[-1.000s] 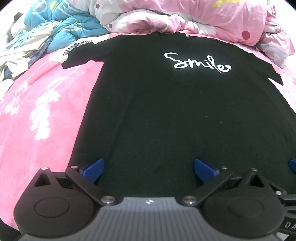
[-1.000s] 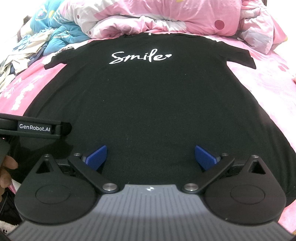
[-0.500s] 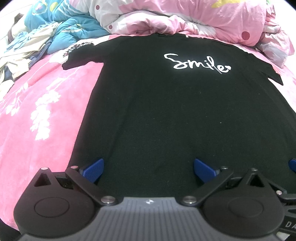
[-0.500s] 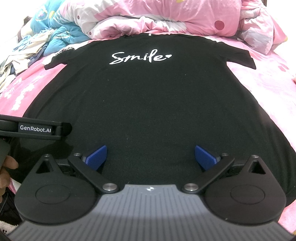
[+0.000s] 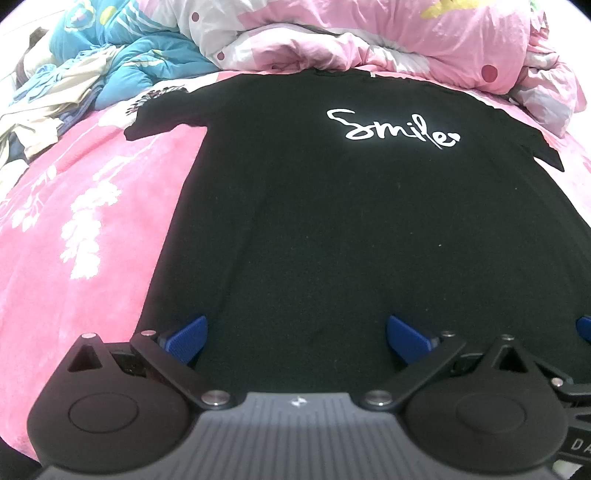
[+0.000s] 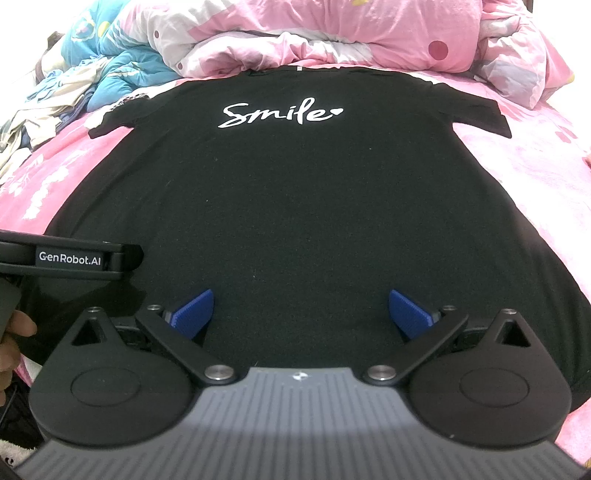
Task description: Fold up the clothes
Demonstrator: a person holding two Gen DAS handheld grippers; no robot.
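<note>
Laundry (image 5: pixel 55 96) lay heaped at the bed's far left corner, beside a blue quilt (image 5: pixel 140 59). The pink bed (image 5: pixel 74 229) carried the black T-shirt (image 5: pixel 332 229), spread flat and face up, collar toward the pink duvet (image 6: pixel 332 33) bunched along the far edge, hem at the near edge, both sleeves out to the sides. The left tool (image 5: pixel 295 332) hovered over the hem toward the shirt's left side, its blue pads apart and holding nothing. The right tool (image 6: pixel 301 312) hung over the hem nearer the middle, pads likewise spread and empty.

The step in hand seemed to be the very start: the shirt was laid out, no fold yet made. The next move would likely call for each tool to drop to an edge of the cloth and pinch it, so that one side could be carried over toward the middle.
</note>
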